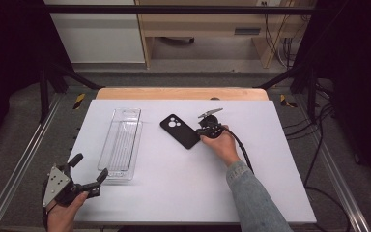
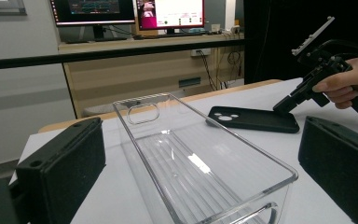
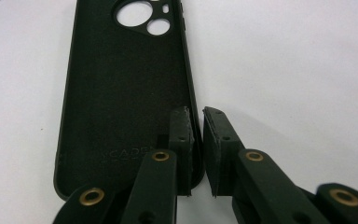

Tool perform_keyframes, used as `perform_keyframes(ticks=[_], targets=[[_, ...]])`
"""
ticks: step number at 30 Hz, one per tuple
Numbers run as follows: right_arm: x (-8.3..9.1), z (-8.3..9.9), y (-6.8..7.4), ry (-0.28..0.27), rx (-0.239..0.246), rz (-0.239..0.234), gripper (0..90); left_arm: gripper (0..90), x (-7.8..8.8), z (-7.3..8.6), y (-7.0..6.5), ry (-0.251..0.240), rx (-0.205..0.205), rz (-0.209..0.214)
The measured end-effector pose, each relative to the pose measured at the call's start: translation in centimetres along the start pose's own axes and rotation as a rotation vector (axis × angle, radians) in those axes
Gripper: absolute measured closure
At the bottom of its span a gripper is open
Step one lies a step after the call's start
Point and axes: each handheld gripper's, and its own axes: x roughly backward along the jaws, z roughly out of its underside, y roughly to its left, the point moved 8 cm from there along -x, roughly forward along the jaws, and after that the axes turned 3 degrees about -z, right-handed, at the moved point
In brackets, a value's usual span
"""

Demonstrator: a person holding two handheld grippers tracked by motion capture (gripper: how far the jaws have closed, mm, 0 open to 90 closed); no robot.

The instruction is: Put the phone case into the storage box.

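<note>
1. Phone case (image 1: 179,130) lies inner side up on the white tabletop (image 1: 270,159), just right of the clear bin (image 1: 121,145).
2. Right hand-held gripper (image 3: 196,116): jaws nearly together, one pad inside the case, other outside, pinching its side wall near the bottom corner.
3. Left hand-held gripper (image 1: 88,170): jaws spread wide, nothing between them, near the bin's near end w/o touching.
</note>
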Motion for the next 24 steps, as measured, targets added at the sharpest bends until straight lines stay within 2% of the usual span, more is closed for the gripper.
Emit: perform_keyframes(ticks=[8,13,17,24], targets=[[-0.02,0.01,-0.04,-0.005,-0.001,0.001,84.0,0.3,-0.04,0.00,-0.04,0.000,0.000,0.001],[0.00,0.12,-0.29,-0.017,-0.035,-0.024,86.2,0.3,-0.06,0.02,-0.07,0.001,-0.001,0.003],[0.00,0.06,-0.15,-0.011,-0.001,-0.002,86.7,0.3,-0.07,0.03,-0.07,0.002,-0.001,0.002],[0.00,0.03,0.01,-0.003,0.016,0.021,86.7,0.3,-0.08,0.05,-0.09,0.004,-0.003,0.003]])
